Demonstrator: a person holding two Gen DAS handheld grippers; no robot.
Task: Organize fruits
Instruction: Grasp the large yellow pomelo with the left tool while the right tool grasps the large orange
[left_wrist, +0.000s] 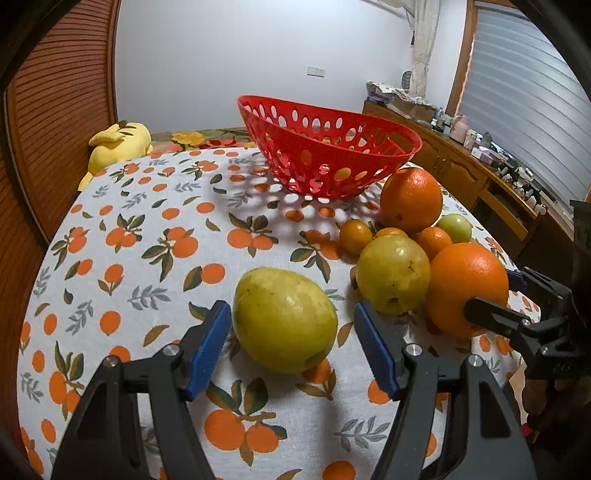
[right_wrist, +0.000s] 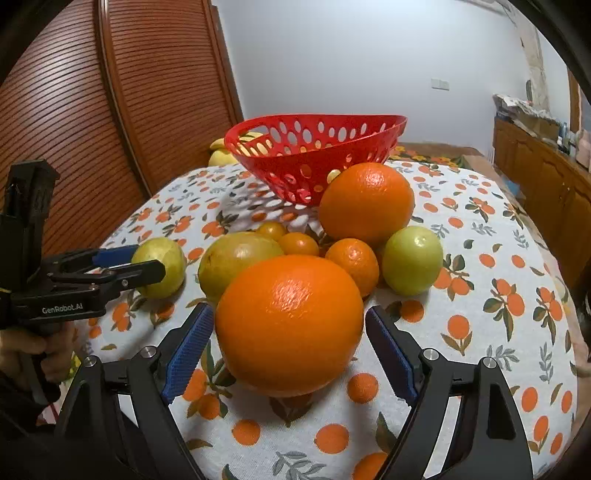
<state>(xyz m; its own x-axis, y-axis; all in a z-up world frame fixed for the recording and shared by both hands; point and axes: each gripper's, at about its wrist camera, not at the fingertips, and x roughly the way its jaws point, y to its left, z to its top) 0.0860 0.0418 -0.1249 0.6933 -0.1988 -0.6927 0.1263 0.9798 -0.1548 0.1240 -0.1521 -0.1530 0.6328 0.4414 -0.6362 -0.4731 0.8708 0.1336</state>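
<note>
A yellow-green pear (left_wrist: 284, 319) is lying on the bench (left_wrist: 147, 229) between the spread fingers of the left gripper (left_wrist: 291, 347), untouched. A large orange (right_wrist: 290, 325) is sitting between the right gripper (right_wrist: 290, 354) fingers, also apart. Behind them, 6 more fruits are clustering beside the red basket (left_wrist: 325, 147).

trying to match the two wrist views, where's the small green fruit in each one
Left wrist: the small green fruit sits right of centre, behind the near orange.
Right wrist: it sits right of centre, beside the far orange.
Shared landmark: the red basket at the back.
</note>
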